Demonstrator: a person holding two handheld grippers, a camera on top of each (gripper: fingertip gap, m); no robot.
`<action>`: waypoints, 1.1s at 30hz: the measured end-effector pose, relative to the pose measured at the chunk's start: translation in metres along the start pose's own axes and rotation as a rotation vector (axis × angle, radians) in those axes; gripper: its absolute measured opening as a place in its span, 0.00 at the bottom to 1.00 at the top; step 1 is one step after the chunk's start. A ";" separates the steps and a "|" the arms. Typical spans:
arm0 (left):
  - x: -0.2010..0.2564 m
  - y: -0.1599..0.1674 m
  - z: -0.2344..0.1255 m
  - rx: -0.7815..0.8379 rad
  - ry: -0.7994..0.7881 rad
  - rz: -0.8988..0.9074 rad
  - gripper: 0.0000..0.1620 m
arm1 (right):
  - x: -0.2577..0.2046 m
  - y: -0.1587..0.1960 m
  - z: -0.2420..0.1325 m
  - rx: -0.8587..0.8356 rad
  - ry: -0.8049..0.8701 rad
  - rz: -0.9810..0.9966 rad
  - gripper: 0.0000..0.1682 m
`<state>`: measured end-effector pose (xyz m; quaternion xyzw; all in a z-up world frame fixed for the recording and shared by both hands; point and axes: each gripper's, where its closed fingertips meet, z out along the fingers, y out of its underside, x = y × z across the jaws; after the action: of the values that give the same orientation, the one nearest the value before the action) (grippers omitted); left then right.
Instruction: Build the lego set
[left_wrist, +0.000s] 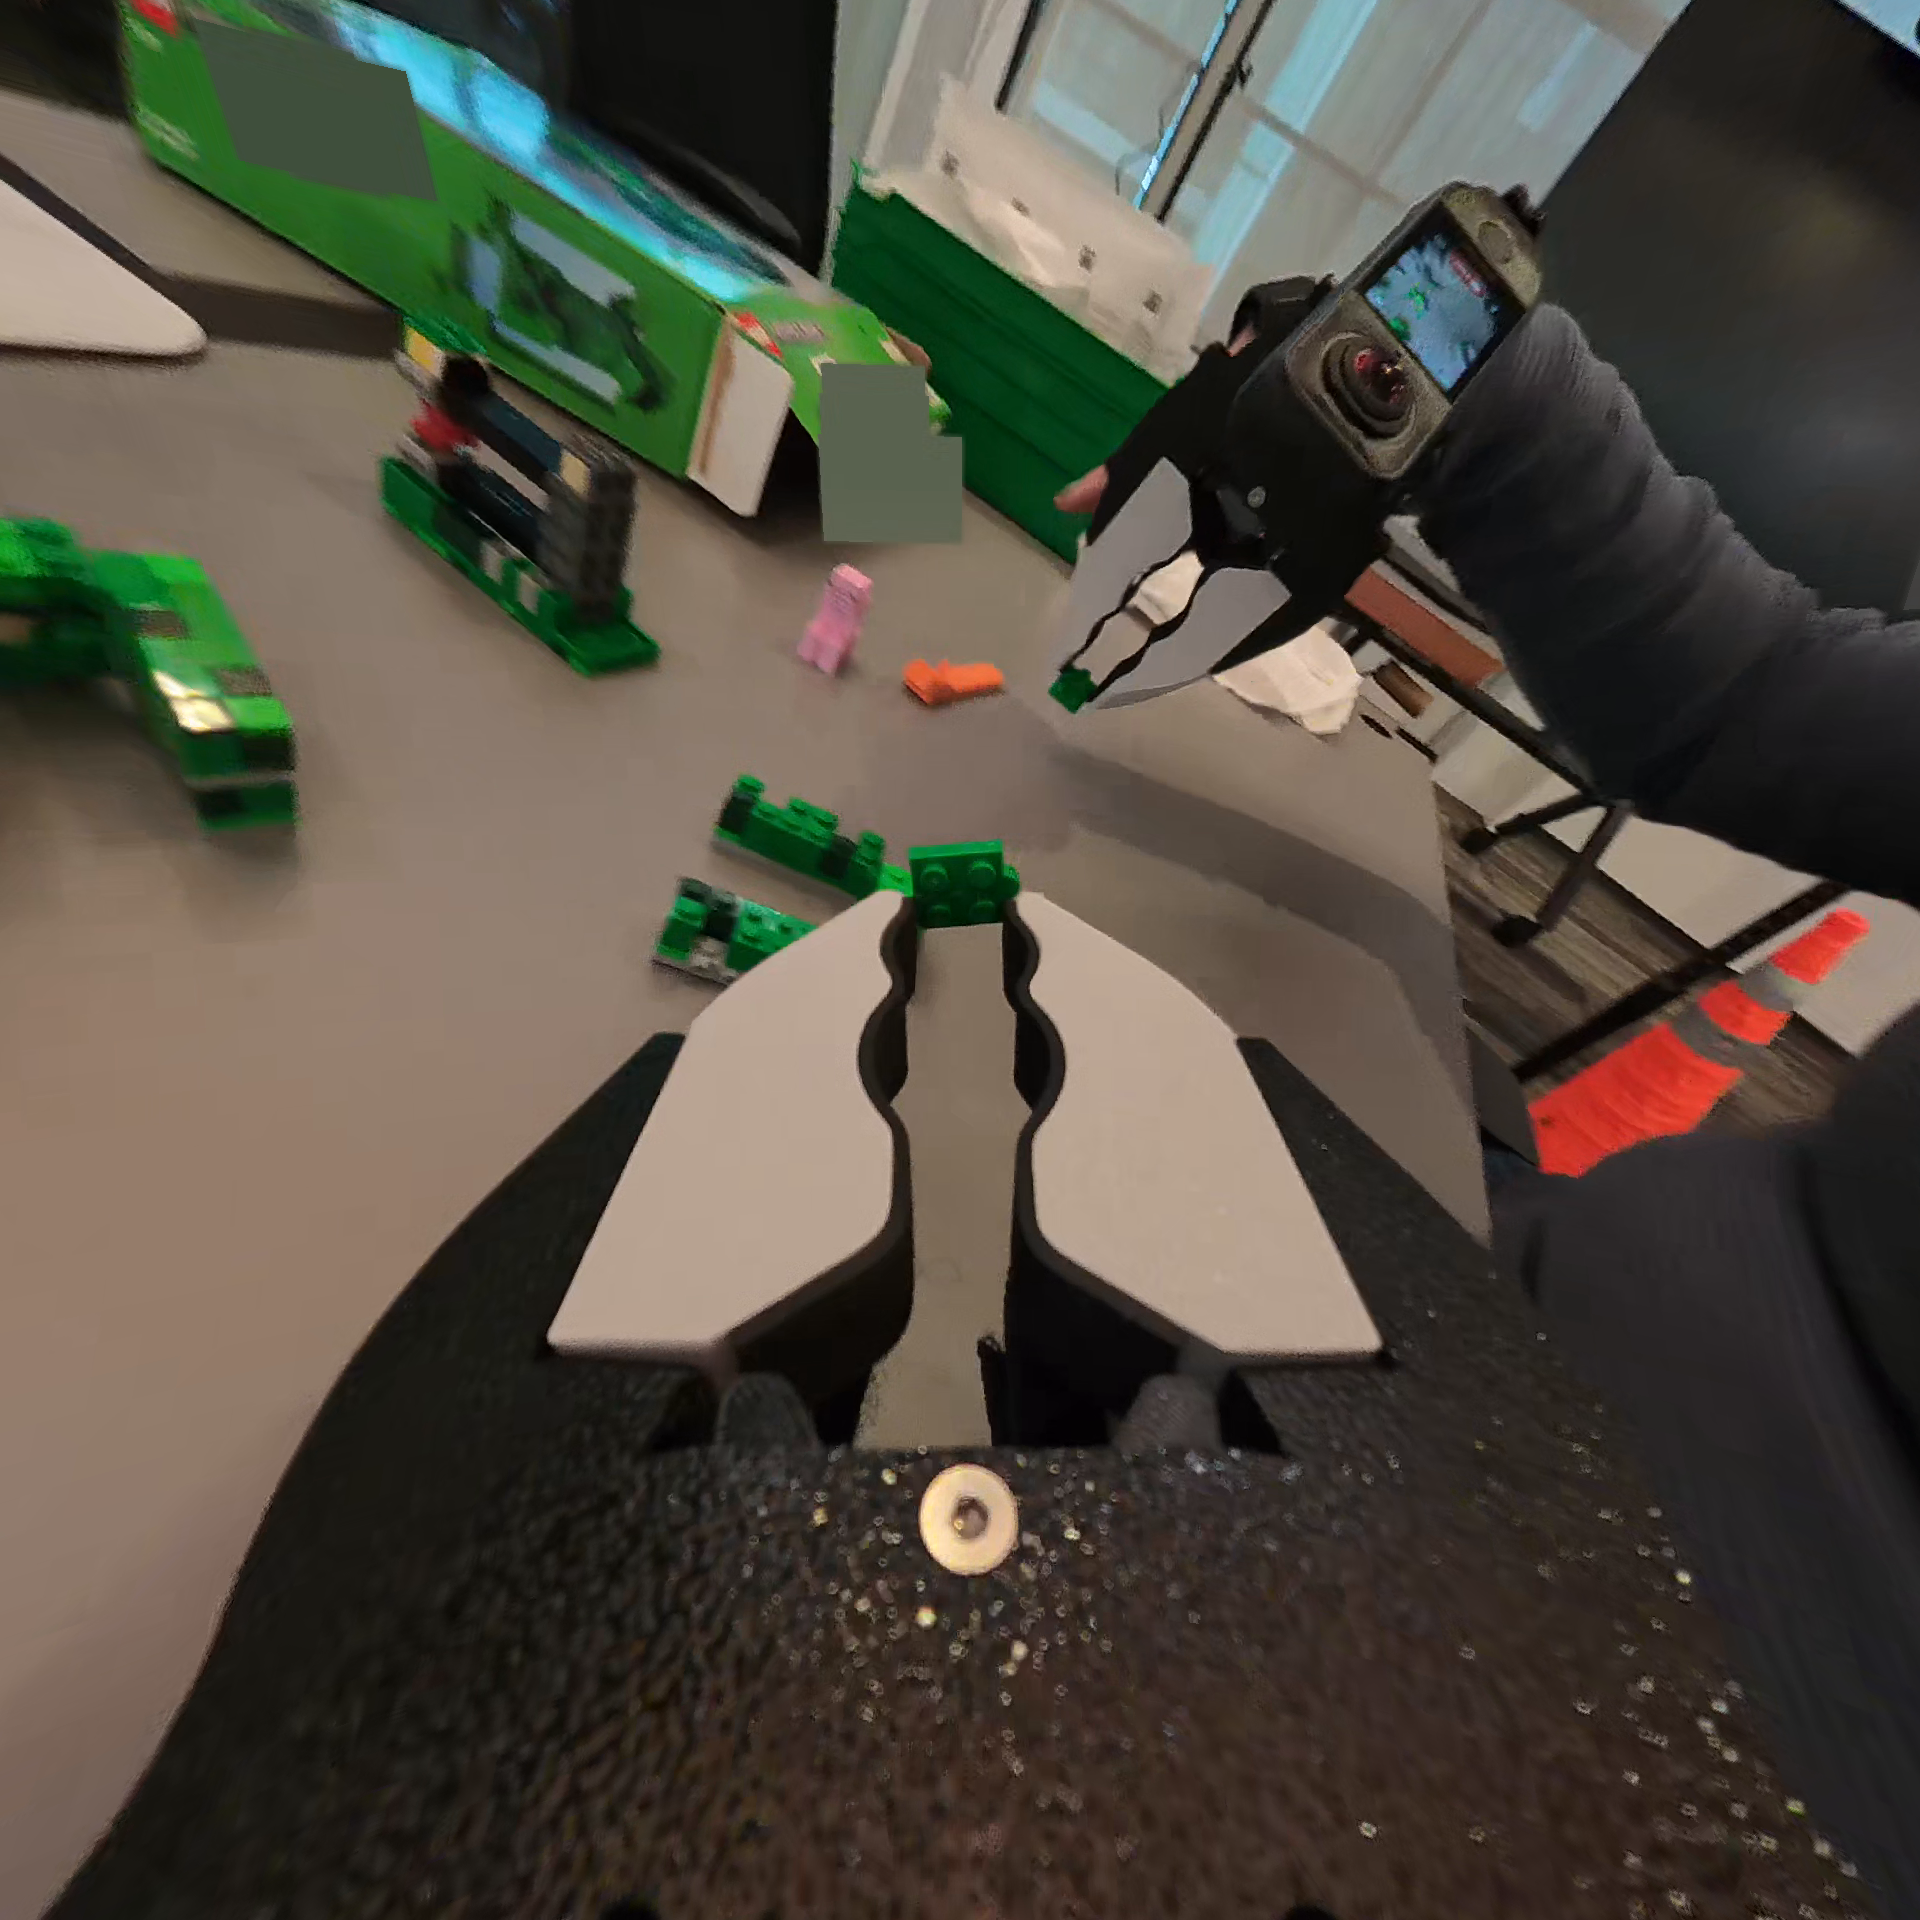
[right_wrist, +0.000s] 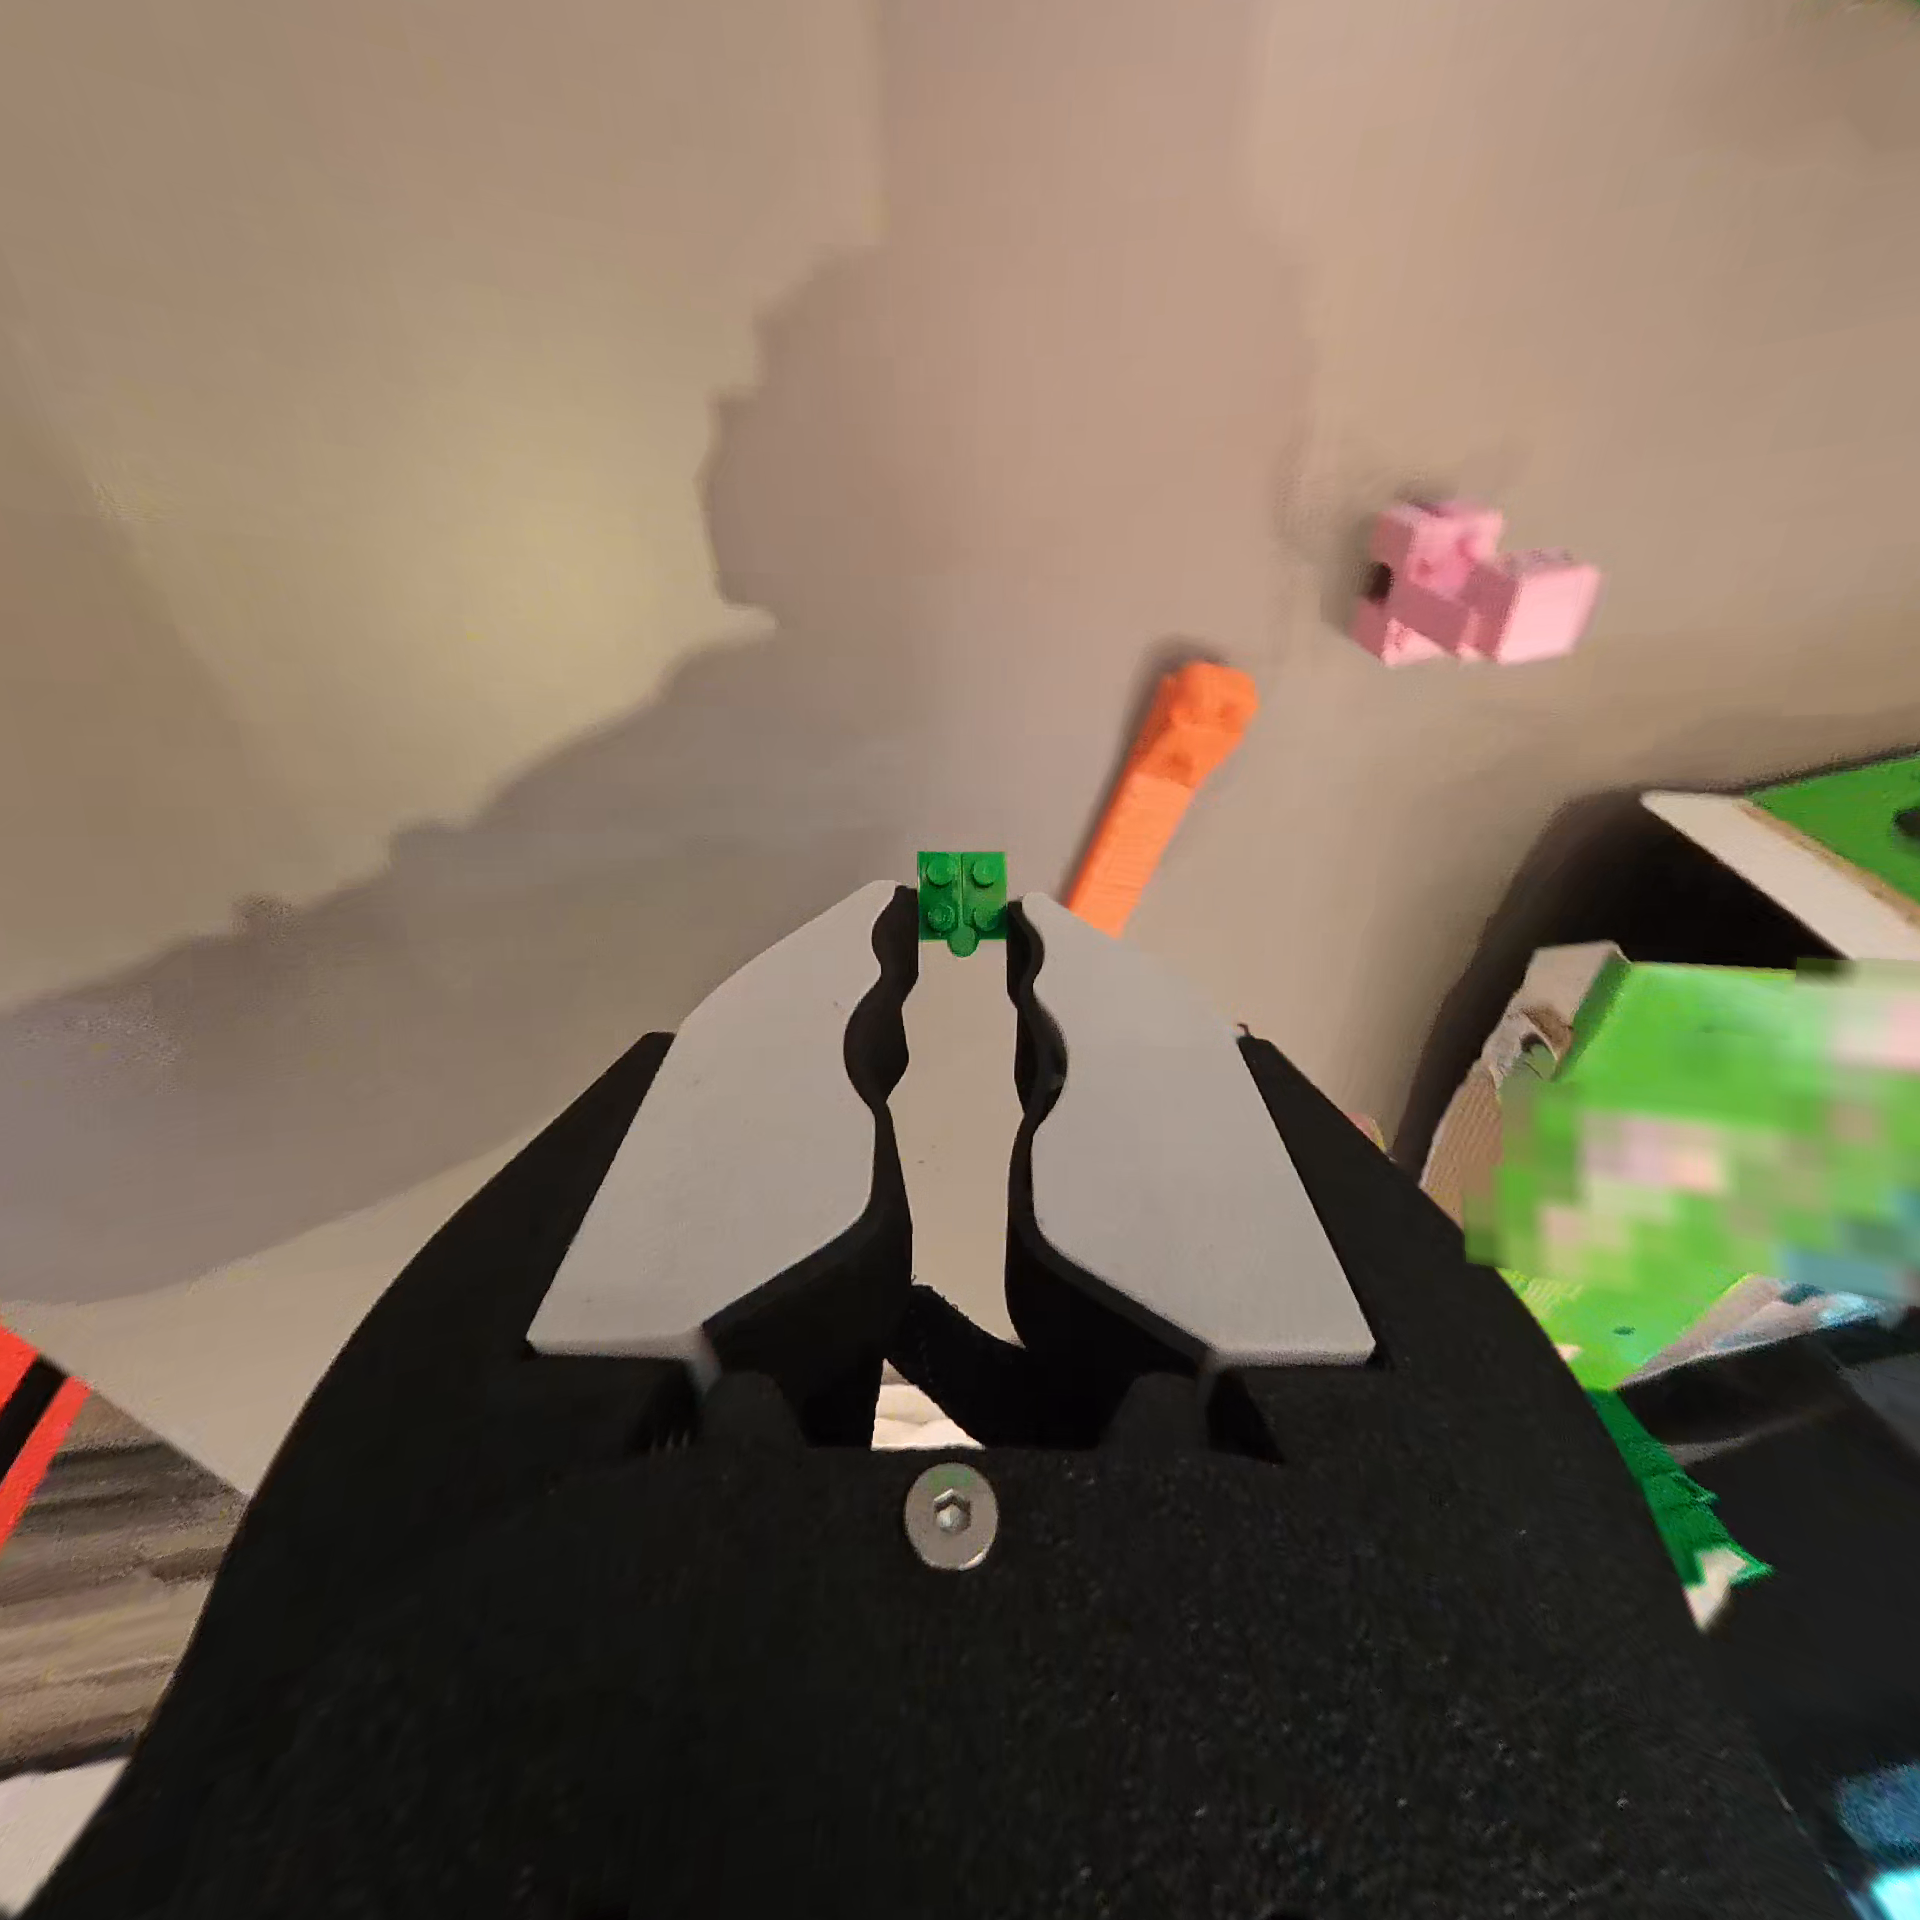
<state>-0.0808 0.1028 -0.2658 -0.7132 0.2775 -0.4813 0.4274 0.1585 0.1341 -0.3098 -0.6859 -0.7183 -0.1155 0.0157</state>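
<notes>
Now your left gripper (left_wrist: 958, 902) clamps a green plate (left_wrist: 958, 881); your right gripper (right_wrist: 962, 906) clamps a green piece (right_wrist: 962, 896), right of that plate, above the orange tool (left_wrist: 953, 681)

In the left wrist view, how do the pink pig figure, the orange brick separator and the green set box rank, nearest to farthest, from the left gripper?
From the left gripper, shut on a small green plate:
1. Orange brick separator, just ahead on the table.
2. Pink pig figure, a little beyond it, to the left.
3. Green set box, at the back left.
</notes>
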 end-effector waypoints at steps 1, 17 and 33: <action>-0.005 -0.003 0.000 0.021 -0.005 0.001 0.09 | 0.007 0.005 0.002 0.006 0.000 0.005 0.09; -0.016 -0.008 -0.015 0.115 -0.047 0.056 0.09 | 0.041 0.009 0.035 0.054 -0.073 0.016 0.09; -0.011 -0.012 -0.017 0.155 -0.022 0.066 0.09 | 0.046 0.013 0.020 0.768 0.102 0.509 0.19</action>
<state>-0.1007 0.1118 -0.2573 -0.6737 0.2579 -0.4790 0.5002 0.1715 0.1832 -0.3194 -0.7782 -0.5164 0.1330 0.3318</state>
